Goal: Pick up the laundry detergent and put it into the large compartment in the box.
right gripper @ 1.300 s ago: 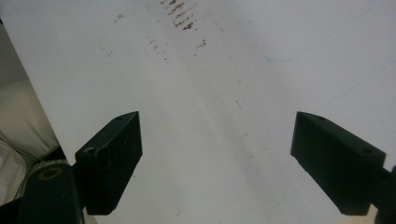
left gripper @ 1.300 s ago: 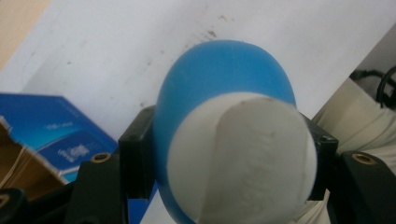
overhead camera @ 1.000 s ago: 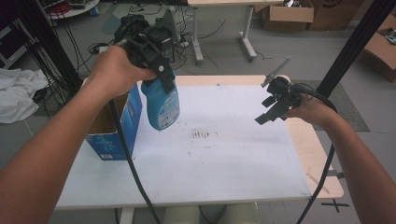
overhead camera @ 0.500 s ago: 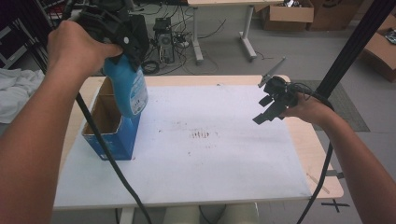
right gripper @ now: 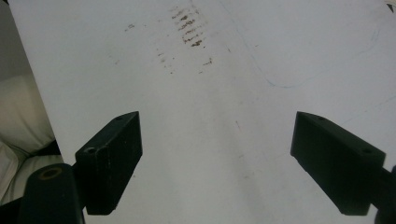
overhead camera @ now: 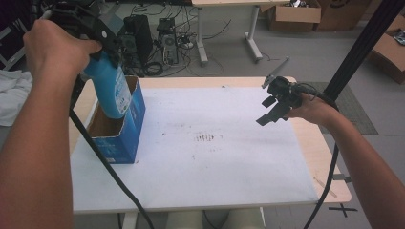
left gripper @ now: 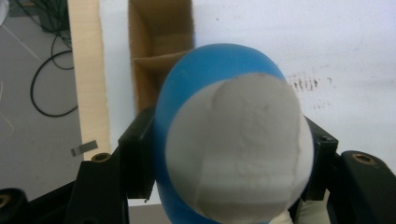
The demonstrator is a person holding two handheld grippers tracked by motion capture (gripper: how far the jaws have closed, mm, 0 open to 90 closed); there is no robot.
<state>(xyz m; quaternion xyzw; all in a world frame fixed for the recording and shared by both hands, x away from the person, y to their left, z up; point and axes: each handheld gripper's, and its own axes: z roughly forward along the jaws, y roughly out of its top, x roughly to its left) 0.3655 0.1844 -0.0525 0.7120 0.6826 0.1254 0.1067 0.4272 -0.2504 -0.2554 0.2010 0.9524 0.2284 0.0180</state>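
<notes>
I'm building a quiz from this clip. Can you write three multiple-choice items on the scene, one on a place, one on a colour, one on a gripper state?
1. Where is the bottle?
A. Flat on the table
B. Held above the open box
C. On the floor

2. What colour is the box outside?
A. Blue
B. Red
C. Green

3. How does the right gripper stand?
A. Shut on the bottle
B. Shut on a cloth
C. Open, with nothing between its jaws

Answers: B, the left gripper clamps the bottle over the box; A, its walls are blue; C, the right gripper view shows spread jaws over bare table.
</notes>
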